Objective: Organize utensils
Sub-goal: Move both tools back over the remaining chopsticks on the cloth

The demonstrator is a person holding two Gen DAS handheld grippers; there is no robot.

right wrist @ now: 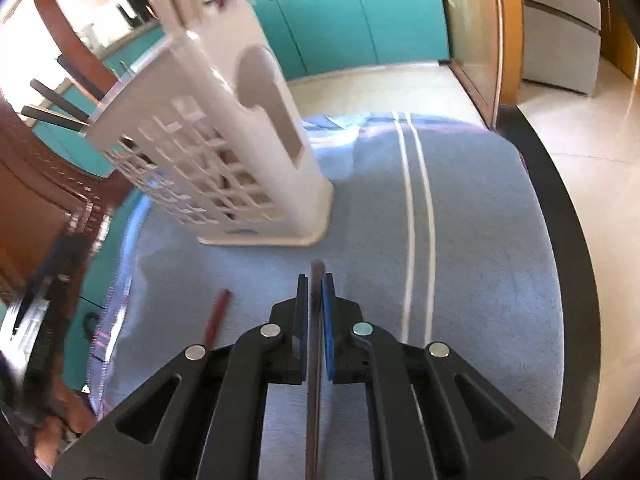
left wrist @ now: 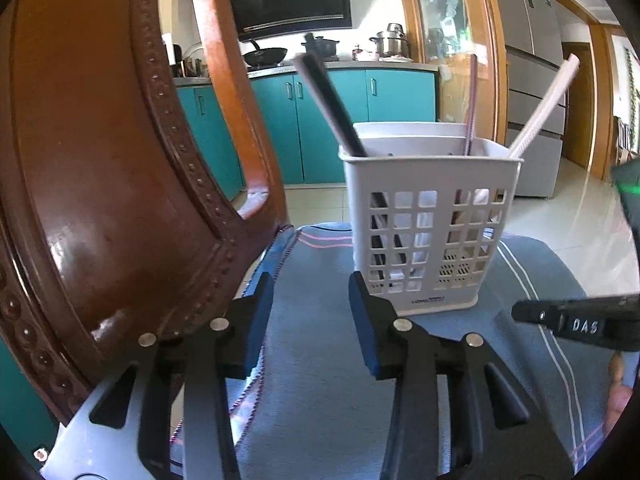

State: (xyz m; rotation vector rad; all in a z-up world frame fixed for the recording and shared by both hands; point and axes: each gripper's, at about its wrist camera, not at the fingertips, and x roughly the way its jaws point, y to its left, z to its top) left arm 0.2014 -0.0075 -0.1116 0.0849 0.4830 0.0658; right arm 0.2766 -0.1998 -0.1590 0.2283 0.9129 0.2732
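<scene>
A white slotted utensil basket (left wrist: 430, 224) stands upright on a blue striped towel (left wrist: 320, 360). It holds dark utensils (left wrist: 332, 108) on its left, a purple stick (left wrist: 472, 100) and a white one (left wrist: 544, 104) on its right. My left gripper (left wrist: 310, 280) is open just in front of the basket, with nothing between its fingers. In the right wrist view my right gripper (right wrist: 316, 280) is shut on a thin dark utensil (right wrist: 315, 360) that runs back along the jaws, short of the basket (right wrist: 240, 168). A reddish-brown chopstick (right wrist: 218, 316) lies on the towel to its left.
A brown studded leather chair back (left wrist: 100, 160) rises close on the left. The towel covers a seat with a dark rim (right wrist: 560, 240), beyond which is tiled floor. Teal kitchen cabinets (left wrist: 400, 92) and a grey fridge (left wrist: 532, 80) stand behind. A person's hand (left wrist: 620, 396) shows at the right edge.
</scene>
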